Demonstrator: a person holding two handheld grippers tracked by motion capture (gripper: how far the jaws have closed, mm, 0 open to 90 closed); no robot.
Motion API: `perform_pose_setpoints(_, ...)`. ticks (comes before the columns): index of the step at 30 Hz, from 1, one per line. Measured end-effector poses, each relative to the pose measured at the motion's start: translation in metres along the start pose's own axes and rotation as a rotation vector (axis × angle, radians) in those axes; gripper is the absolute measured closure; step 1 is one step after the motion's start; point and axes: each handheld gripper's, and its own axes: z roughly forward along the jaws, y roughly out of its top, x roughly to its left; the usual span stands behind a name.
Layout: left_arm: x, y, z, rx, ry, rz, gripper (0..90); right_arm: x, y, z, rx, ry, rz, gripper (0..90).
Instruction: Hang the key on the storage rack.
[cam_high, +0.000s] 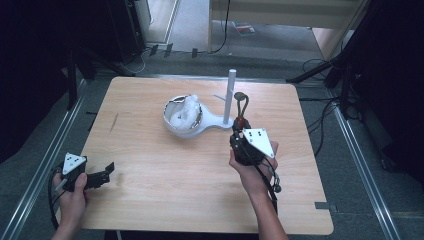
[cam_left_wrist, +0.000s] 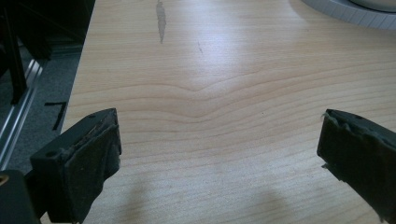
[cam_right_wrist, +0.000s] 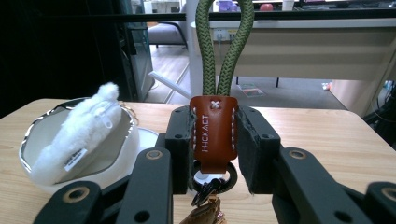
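Note:
My right gripper (cam_high: 240, 128) is right of the table's centre, shut on a keychain's brown leather tag (cam_right_wrist: 213, 130). The keychain's green rope loop (cam_right_wrist: 225, 51) rises upright above the jaws, and its metal ring and keys hang below them. In the high view the loop (cam_high: 241, 102) stands beside the white post (cam_high: 231, 95) of a stand. The stand's white bowl (cam_high: 172, 126) holds a white fluffy pouch (cam_high: 185, 111). My left gripper (cam_high: 106, 172) rests at the table's near left corner, open, with bare wood between its pads (cam_left_wrist: 88, 158).
The wooden table (cam_high: 150, 165) has rounded corners and a dark streak (cam_high: 114, 122) at its left. A thin peg (cam_high: 220, 96) sticks out sideways from the post. Dark stands and cables line the floor beyond the far and right edges.

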Motion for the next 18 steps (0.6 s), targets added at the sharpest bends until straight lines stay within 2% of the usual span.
perform_pose_setpoints(7, 0.000, 0.000, 0.000, -0.003, 0.000, -0.002, 0.4, 0.008, 0.002, 0.006, 0.000, 0.023, -0.003, 68.8)
perform_pose_setpoints(18, 0.000, 0.000, 0.000, -0.002, -0.001, -0.003, 0.4, 0.013, 0.005, 0.018, 0.023, 0.026, 0.001, 68.7)
